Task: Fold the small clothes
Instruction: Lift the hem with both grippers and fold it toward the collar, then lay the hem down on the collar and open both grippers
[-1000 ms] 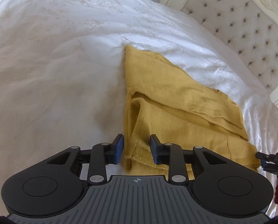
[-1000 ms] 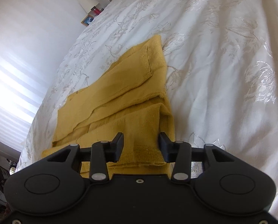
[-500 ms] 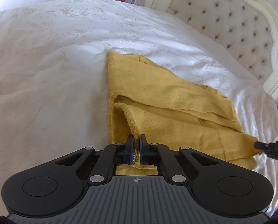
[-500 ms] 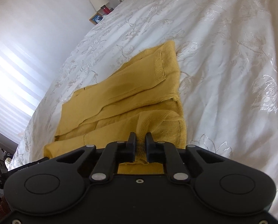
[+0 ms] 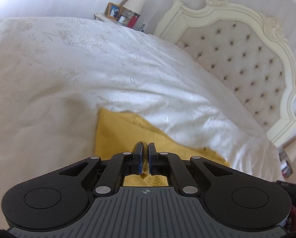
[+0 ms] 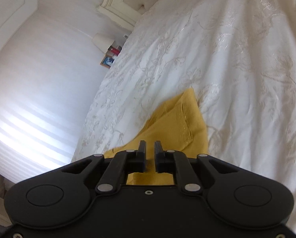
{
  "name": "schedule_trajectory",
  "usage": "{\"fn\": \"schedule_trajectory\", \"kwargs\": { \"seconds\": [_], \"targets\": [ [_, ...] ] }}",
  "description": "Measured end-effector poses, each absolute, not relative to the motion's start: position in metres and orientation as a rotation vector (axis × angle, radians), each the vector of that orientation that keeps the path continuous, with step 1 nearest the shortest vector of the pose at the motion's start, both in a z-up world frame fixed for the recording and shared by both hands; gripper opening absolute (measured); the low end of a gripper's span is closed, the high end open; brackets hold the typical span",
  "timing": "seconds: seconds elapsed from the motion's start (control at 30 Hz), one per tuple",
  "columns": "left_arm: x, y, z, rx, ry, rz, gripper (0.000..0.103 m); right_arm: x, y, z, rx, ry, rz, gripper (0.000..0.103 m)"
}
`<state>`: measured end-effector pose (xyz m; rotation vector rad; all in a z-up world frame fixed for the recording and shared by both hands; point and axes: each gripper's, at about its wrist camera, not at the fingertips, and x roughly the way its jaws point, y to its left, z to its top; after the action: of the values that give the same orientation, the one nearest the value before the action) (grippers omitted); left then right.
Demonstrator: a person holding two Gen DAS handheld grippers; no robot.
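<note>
Left tongs (image 5: 145,148): closed, yellow garment (image 5: 116,127) pinched at its near edge, lifted off the white bed (image 5: 68,79). Right tongs (image 6: 150,146): just closed on the same garment's other near corner. Step: carrying near edge over for a fold. Next: move both together, lay edge squarely on far edge.

bed (image 5: 48,69) under my reach, white floral cover | tufted cream headboard (image 5: 247,59) far right | nightstand lamp (image 5: 133,1) far | pale walls
</note>
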<state>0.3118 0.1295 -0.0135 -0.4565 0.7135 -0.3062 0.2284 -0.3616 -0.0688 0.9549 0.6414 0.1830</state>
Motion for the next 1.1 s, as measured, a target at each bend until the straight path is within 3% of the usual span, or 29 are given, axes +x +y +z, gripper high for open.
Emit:
{"fn": "schedule_trajectory", "kwargs": {
  "seconds": [0.13, 0.2, 0.3, 0.43, 0.47, 0.8, 0.9, 0.93, 0.97, 1.0, 1.1],
  "targets": [
    [0.345, 0.129, -0.028, -0.478, 0.737, -0.25, 0.005, 0.26, -0.373, -0.079, 0.989, 0.613, 0.125, 0.012],
    [0.354, 0.128, -0.036, -0.455, 0.758, -0.226, 0.006, 0.272, -0.375, -0.085, 0.976, 0.607, 0.082, 0.018],
    [0.353, 0.132, -0.042, -0.425, 0.763, -0.221, 0.006, 0.276, -0.373, -0.088, 0.902, 0.586, 0.065, 0.021],
    [0.343, 0.135, -0.049, -0.305, 0.769, -0.239, 0.007, 0.271, -0.352, -0.082, 0.617, 0.638, 0.142, 0.053],
    [0.34, 0.136, -0.05, -0.287, 0.767, -0.242, 0.007, 0.269, -0.345, -0.082, 0.561, 0.651, 0.165, 0.056],
    [0.331, 0.15, -0.064, -0.224, 0.797, -0.296, 0.008, 0.261, -0.311, -0.1, 0.315, 0.733, 0.342, 0.056],
    [0.329, 0.14, -0.06, -0.165, 0.772, -0.362, 0.01, 0.261, -0.306, -0.102, 0.286, 0.751, 0.368, 0.052],
    [0.329, 0.136, -0.059, -0.137, 0.767, -0.387, 0.022, 0.262, -0.305, -0.102, 0.282, 0.758, 0.377, 0.042],
    [0.329, 0.132, -0.058, -0.111, 0.763, -0.408, 0.032, 0.262, -0.303, -0.102, 0.277, 0.764, 0.38, 0.021],
    [0.329, 0.127, -0.058, -0.077, 0.757, -0.433, 0.033, 0.262, -0.302, -0.101, 0.271, 0.765, 0.383, 0.011],
    [0.334, 0.114, -0.06, 0.005, 0.765, -0.476, 0.033, 0.259, -0.302, -0.101, 0.293, 0.745, 0.369, 0.01]
  ]
}}
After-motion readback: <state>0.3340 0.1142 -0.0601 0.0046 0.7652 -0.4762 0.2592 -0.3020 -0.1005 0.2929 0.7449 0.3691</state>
